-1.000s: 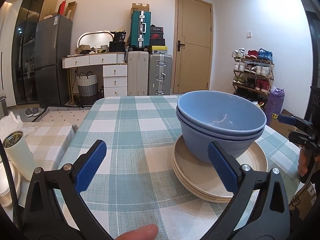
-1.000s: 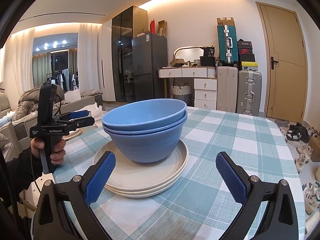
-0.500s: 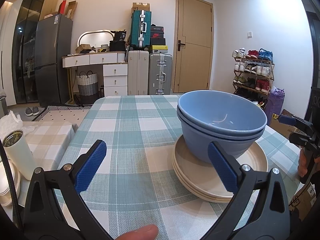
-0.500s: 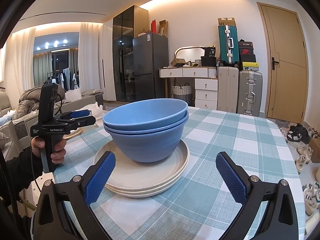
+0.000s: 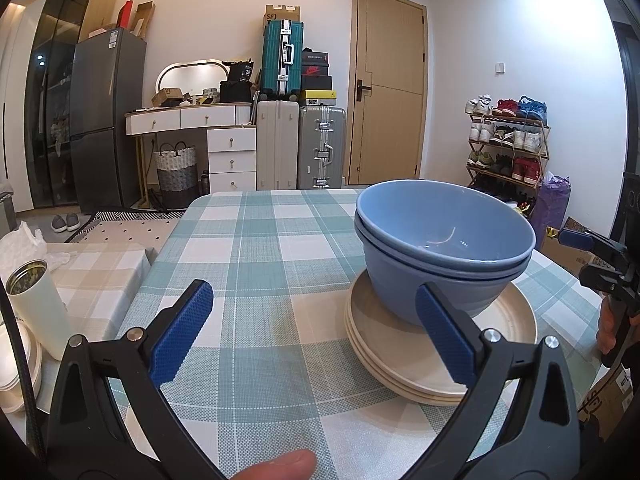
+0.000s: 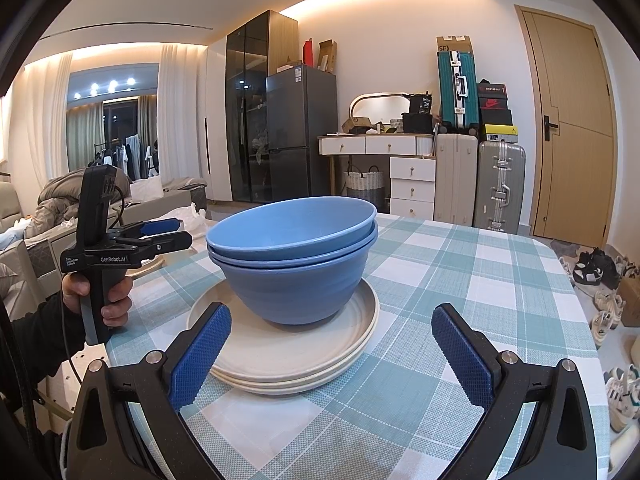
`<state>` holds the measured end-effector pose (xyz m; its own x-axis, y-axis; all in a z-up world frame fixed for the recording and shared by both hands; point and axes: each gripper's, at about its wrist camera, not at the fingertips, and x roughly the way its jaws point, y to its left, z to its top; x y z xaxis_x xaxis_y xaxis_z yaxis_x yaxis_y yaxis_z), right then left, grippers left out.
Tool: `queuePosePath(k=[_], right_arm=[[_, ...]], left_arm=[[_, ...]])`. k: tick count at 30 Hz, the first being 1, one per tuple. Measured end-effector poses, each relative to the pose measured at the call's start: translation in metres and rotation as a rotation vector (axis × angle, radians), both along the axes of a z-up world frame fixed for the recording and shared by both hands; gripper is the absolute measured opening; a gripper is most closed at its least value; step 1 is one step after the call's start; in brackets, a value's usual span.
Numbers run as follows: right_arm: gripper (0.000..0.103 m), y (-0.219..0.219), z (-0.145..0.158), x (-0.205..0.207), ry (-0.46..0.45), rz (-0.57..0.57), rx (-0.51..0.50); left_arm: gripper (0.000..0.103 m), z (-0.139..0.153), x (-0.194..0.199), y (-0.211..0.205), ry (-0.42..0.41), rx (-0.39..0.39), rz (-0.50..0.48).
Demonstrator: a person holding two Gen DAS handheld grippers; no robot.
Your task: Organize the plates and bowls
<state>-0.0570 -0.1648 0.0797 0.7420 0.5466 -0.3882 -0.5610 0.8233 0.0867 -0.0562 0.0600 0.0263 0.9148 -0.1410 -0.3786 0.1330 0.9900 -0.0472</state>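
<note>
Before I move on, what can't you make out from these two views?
- Left wrist: plates near edge, covered by the left tool finger.
- Both views: exact plate count under the bowls; rims too close together.
- Left wrist: right tool cut off by frame edge.

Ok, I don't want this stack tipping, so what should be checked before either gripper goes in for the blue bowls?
1. Left gripper open and empty: ok.
2. Right gripper open and empty: ok.
3. Blue bowls nested and sitting level: ok.
4. Bowls centred on the cream plates: not ok, they sit toward one side.
5. Plates stacked evenly on the checked tablecloth: ok.
6. Bowl rims free of chips: cannot tell.
</note>
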Motion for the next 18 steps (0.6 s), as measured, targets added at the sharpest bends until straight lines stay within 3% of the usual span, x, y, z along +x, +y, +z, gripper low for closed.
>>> queuePosePath(k=[18], right_arm=[[0.102,0.0003,-0.0002,-0.0003,-0.001,0.0,-0.001]], left_arm=[[0.101,0.0009,-0.0009,0.0001,-0.001,0.001,0.0]])
